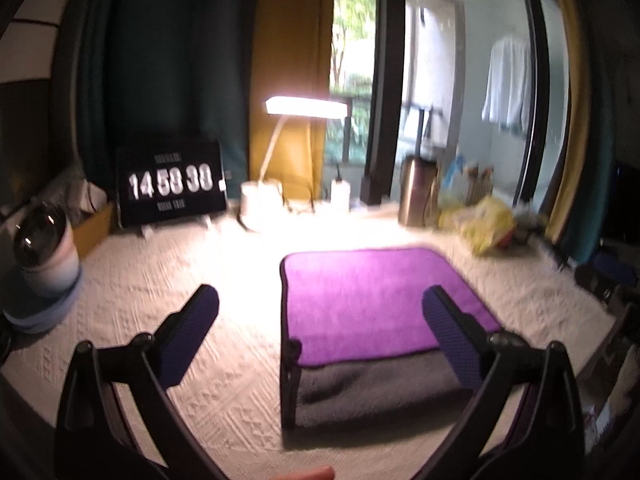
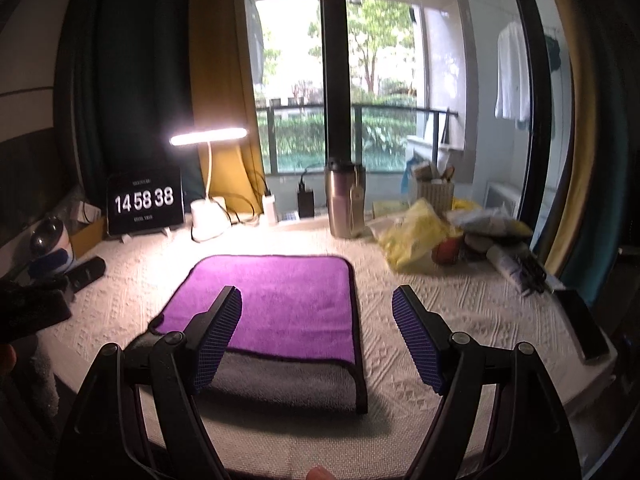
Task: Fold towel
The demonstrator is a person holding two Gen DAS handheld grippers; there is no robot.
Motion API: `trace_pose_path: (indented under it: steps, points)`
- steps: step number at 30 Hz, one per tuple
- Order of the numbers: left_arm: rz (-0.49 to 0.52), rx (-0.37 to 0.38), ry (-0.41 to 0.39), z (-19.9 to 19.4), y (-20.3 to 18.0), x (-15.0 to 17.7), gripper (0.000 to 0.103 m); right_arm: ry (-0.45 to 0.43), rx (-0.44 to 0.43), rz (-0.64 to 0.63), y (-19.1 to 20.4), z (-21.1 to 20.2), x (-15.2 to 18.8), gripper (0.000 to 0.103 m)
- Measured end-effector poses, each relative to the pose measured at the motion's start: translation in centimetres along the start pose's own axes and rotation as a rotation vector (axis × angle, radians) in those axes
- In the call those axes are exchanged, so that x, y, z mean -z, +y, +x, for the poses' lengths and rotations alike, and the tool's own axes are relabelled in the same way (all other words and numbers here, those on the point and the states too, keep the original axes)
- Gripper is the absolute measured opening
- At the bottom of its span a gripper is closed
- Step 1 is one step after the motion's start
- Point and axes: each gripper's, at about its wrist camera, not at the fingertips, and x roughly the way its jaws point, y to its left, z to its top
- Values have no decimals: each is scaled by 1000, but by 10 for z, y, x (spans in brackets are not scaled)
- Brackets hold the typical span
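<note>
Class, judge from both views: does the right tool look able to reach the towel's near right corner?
Probably yes. The right tool hangs open just above the towel, with nothing between it and that corner.

towel: purple top, grey underside, dark trim | tablecloth: cream, embossed | bag: yellow

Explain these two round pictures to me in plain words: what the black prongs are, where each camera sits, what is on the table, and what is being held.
The prongs are the fingers of two handheld grippers; a person holds one in each hand. Each picture comes from a fisheye camera on a gripper, looking forward along its fingers: one on the left gripper, one on the right gripper. Both stand open and hold nothing. On the white tablecloth lies a towel, purple over grey, already folded over. Behind it stand a clock, a lit desk lamp, a steel tumbler and a yellow bag.
</note>
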Motion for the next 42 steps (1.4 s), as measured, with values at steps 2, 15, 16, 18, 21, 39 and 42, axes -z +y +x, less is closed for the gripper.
trace_pose_path:
  steps: [2,15,16,18,21,39,42]
  points:
    - [-1,6,56,15,0,7,102,28,-2,6,-2,8,3,81]
    - [-10,16,216,54,4,37,102,182,20,16,-9,44,29,81]
    - [-9,17,225,56,4,39,102,192,18,16,-9,47,30,81]
    - [-2,18,245,60,3,44,102,207,15,16,-10,52,33,81]
    - [6,17,279,68,3,52,102,231,3,14,-9,59,37,81]
    - [47,56,376,89,2,75,58,337,-62,38,-11,91,65,55]
    - [53,61,376,89,1,74,51,341,-75,29,-9,93,69,47]
